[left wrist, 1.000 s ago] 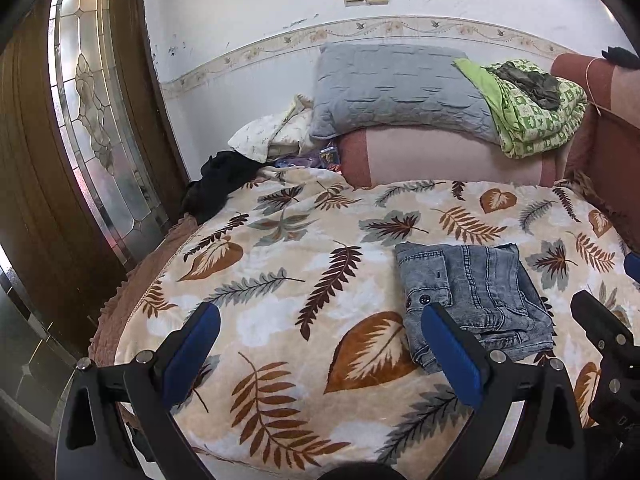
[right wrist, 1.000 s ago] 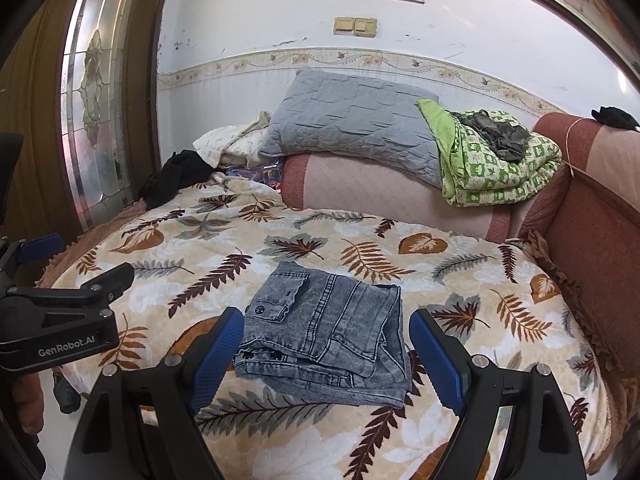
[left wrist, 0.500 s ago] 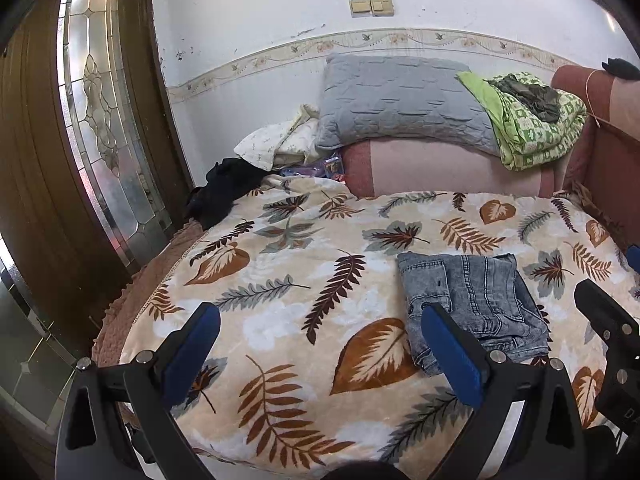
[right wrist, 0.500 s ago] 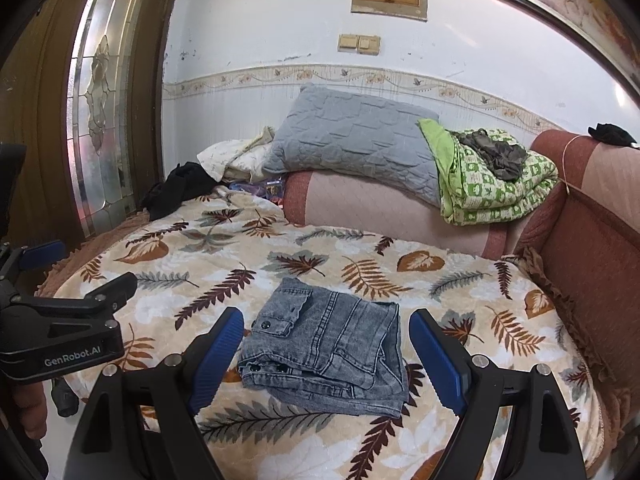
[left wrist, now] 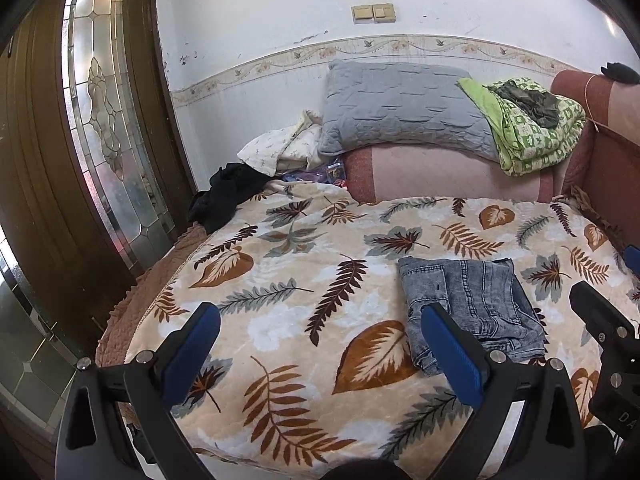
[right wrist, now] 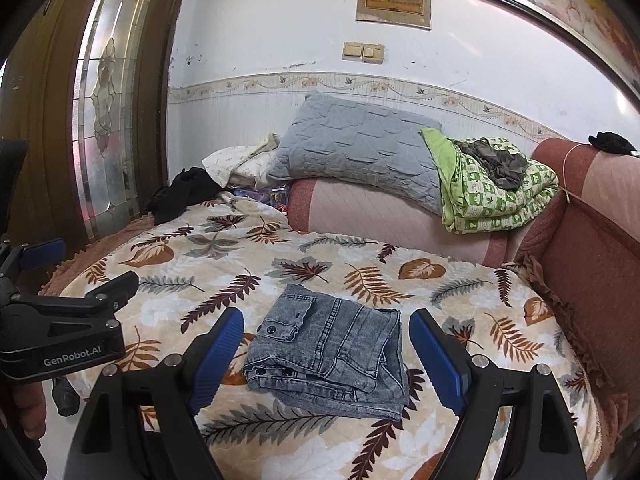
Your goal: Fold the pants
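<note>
Pants (right wrist: 326, 354), grey denim, lie folded into a compact stack on the leaf-print blanket (right wrist: 208, 280) of a bed, near its front edge and right of centre. Both tongs hang above the bed with blue pads spread wide, holding nothing: the right tongs (right wrist: 326, 348) frame the pants from behind and above, and the left tongs (left wrist: 320, 344) sit further left, with their right pad overlapping the stack's near corner in view. The fold looks finished, so the main risk is disturbing it: a low sweep of either pad could catch the top layer or the loose waistband flap and drag the stack open, or nudge it toward the bed's edge. Compared with a second ago, both cameras sit higher and further back, showing more wall and the plaque (right wrist: 394, 2) above the switches (right wrist: 363, 52); the pants look smaller and unmoved, and the tongs' spread is unchanged.
</note>
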Action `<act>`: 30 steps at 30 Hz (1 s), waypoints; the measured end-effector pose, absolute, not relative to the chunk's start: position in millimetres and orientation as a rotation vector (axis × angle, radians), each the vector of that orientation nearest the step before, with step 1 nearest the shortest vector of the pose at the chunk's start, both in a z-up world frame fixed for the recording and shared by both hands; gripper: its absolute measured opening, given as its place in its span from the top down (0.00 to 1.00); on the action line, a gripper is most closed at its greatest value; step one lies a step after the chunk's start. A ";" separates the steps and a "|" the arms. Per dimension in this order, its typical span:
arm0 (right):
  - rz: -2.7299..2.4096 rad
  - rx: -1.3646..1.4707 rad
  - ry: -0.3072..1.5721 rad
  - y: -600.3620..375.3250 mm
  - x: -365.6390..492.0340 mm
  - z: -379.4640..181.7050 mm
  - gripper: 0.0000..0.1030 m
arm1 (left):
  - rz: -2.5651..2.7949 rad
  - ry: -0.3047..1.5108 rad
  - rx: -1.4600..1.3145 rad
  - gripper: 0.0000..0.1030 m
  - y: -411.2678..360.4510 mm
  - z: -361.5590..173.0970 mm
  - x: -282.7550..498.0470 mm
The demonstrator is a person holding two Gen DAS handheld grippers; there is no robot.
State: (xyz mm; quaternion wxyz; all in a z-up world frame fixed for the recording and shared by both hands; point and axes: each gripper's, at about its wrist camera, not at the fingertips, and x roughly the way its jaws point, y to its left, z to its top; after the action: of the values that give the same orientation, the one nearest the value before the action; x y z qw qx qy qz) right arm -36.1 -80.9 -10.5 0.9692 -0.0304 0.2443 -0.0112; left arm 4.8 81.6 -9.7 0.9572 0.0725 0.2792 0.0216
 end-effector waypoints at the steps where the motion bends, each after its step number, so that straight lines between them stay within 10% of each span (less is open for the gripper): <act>1: -0.024 -0.061 0.492 -81.6 -36.8 -10.0 0.15 | 0.043 0.566 0.149 0.02 81.3 -9.4 4.6; 30: -0.032 -0.015 0.496 -101.0 -38.4 -16.0 0.15 | 0.039 0.570 0.176 0.02 71.5 -5.6 0.9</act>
State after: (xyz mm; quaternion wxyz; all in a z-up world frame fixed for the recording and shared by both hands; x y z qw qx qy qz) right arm -38.4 -101.0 -16.0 0.9693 -0.0072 0.2453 -0.0157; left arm 0.9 71.5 -5.6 0.9556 0.0866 0.2809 0.0190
